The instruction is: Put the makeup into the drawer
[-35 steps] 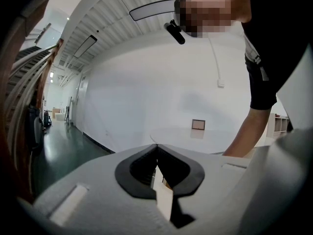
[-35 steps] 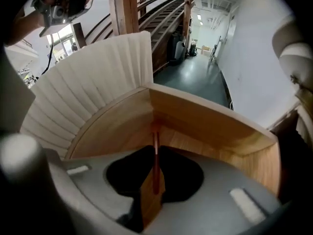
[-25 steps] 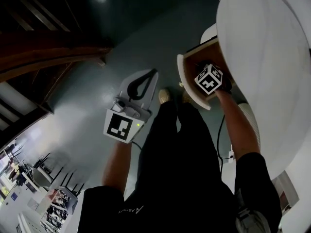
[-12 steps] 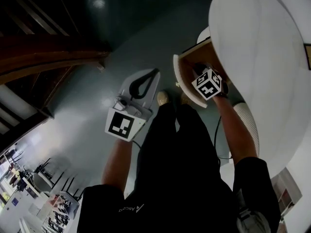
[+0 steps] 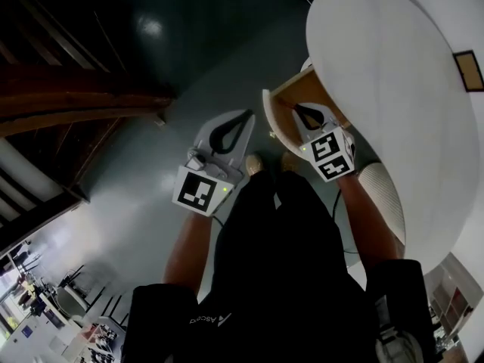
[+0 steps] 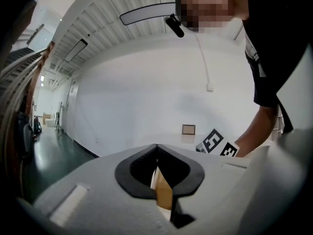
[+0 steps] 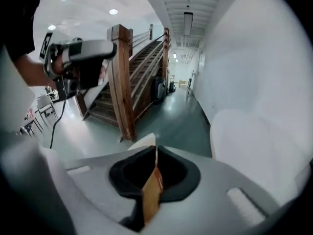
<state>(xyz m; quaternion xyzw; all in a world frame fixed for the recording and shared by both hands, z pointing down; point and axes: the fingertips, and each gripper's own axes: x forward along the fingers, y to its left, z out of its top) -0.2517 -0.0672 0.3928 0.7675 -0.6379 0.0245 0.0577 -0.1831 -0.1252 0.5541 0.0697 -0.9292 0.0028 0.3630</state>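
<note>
No makeup shows in any view. The open drawer (image 5: pixel 274 119), white-fronted with a wooden inside, sticks out from under the round white table (image 5: pixel 393 89). My right gripper (image 5: pixel 298 107) hangs over the drawer's near end, shut, with nothing seen between its jaws. In its own view the right gripper (image 7: pixel 155 150) has its jaws meeting, and a wooden drawer edge shows through the gap behind them. My left gripper (image 5: pixel 244 116) is held above the floor just left of the drawer, shut and empty; in the left gripper view its tips (image 6: pixel 157 147) touch.
A wooden staircase (image 5: pixel 76 104) runs along the left, its post (image 7: pixel 122 82) standing near the dark green floor (image 5: pixel 174 44). A white woven seat (image 5: pixel 386 195) sits beside the table. A small brown square (image 5: pixel 469 70) lies on the tabletop. The person's legs fill the middle.
My right gripper has come up out of the drawer and back toward its front. The left gripper has drifted slightly right, toward the drawer. The head camera has shifted too.
</note>
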